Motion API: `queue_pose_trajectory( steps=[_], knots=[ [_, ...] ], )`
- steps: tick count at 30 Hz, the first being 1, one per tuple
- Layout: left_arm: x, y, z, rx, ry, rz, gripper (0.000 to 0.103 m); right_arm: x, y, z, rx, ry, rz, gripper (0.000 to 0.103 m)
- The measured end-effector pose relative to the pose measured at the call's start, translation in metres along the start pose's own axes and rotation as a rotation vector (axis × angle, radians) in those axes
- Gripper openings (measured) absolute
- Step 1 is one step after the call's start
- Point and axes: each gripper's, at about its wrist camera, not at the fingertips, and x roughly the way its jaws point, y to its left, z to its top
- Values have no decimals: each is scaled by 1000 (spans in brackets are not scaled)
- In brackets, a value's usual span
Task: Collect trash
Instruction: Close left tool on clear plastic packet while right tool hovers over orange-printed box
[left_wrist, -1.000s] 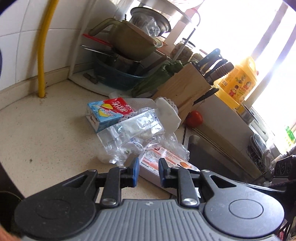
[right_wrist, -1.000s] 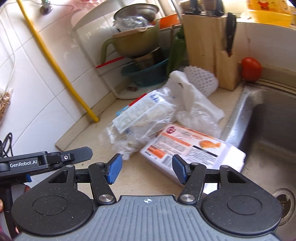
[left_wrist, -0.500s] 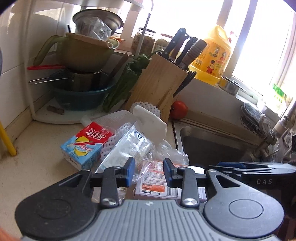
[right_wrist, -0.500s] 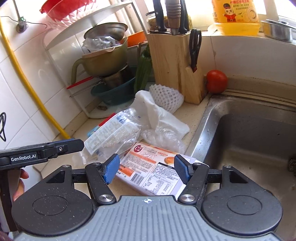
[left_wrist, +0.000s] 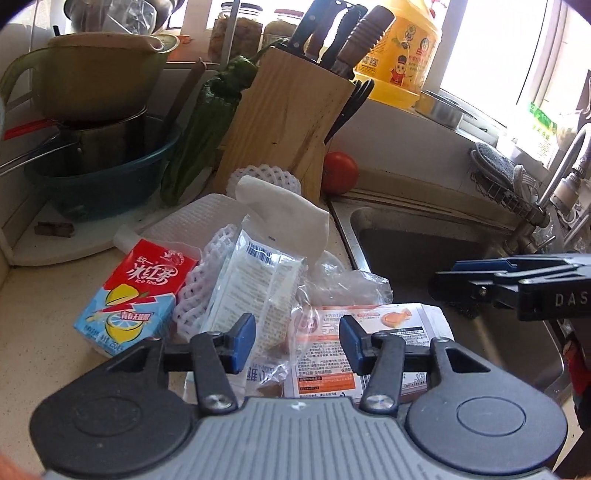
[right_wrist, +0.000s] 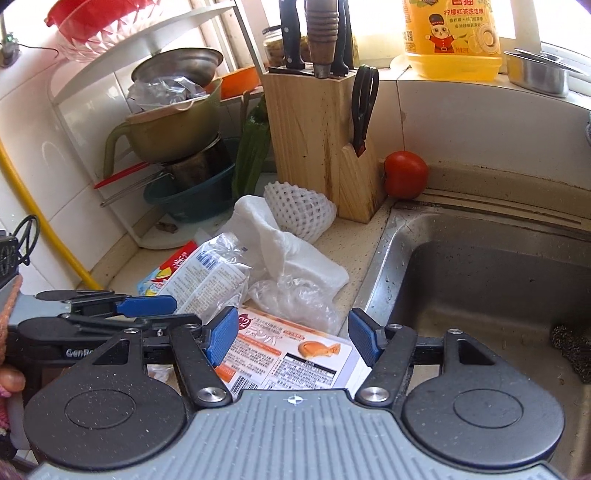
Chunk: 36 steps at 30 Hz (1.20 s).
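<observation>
A pile of trash lies on the counter by the sink: a red and blue ice tea carton (left_wrist: 133, 295), a clear printed wrapper (left_wrist: 255, 280), a white cloth-like bag (left_wrist: 284, 218), white foam fruit netting (right_wrist: 299, 210), crumpled clear plastic (right_wrist: 291, 299) and a flat orange and white food packet (left_wrist: 369, 347). My left gripper (left_wrist: 297, 341) is open just above the wrapper and the packet. My right gripper (right_wrist: 288, 334) is open, low over the orange packet (right_wrist: 288, 354). Both are empty.
A wooden knife block (left_wrist: 280, 122) and a tomato (left_wrist: 340, 171) stand behind the pile. A steel sink (right_wrist: 480, 288) lies to the right. A dish rack with a green bowl (right_wrist: 173, 125) and blue basin is at the back left. A yellow detergent jug (right_wrist: 450, 37) is on the sill.
Both grippers have moved closer over the trash pile. The left gripper's jaws have opened wider. The right gripper now sits beside the left one.
</observation>
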Motion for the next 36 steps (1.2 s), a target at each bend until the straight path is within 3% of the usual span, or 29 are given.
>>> queue_pose_trajectory(
  steps=[1, 3, 6, 11, 14, 19, 22, 25, 31, 34, 36],
  knots=[
    [1, 1, 0, 6, 4, -1, 39, 4, 0, 2, -7, 6, -4, 72],
    [3, 6, 0, -13, 21, -1, 22, 14, 1, 7, -23, 19, -8, 73],
    [1, 14, 0, -39, 18, -4, 5, 30, 1, 14, -36, 49, 9, 74],
    [-12, 23, 3, -54, -2, -29, 5, 61, 1, 22, -64, 110, 23, 74],
    [-16, 23, 5, -38, -17, -20, 6, 76, 2, 24, -79, 138, 30, 74],
    [-1, 25, 2, -49, 22, -48, 12, 84, 3, 21, -84, 167, 54, 74],
    [11, 22, 2, -28, 65, -67, 29, 83, 2, 22, -88, 166, 59, 74],
    [15, 17, 5, 2, 73, -68, 31, 82, 0, 22, -81, 165, 60, 74],
    [7, 19, 19, 56, 42, -104, 37, 82, -2, 20, -71, 169, 53, 75],
    [-14, 25, 25, 49, -32, -132, 38, 78, -2, 21, -68, 160, 54, 75],
    [-22, 30, 28, 44, -75, -140, 44, 76, -3, 22, -68, 156, 56, 76]
  ],
)
